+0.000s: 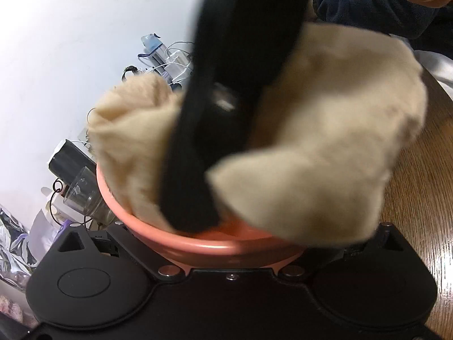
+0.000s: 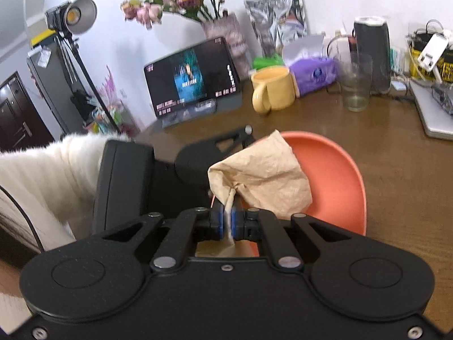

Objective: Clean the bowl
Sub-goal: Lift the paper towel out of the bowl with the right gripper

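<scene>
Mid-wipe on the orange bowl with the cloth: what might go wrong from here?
1. The right claw pinches only a thin twist of the beige cloth; a hard wipe may pull it free.
2. The left claw seems to hold the orange bowl only at its rim; wiping pressure could tip it or slip it loose.
3. An empty glass and yellow mug stand just behind; a wide stroke might knock them.

Both views are bright and evenly lit. A studio lamp (image 2: 76, 15) glows far left of the right gripper's jaws. Glare streaks the wooden table (image 1: 441, 257) right of the left jaws. The cloth (image 1: 325, 147) and the black arm crossing it are smeared by motion blur. Fisheye distortion bends the edges.
</scene>
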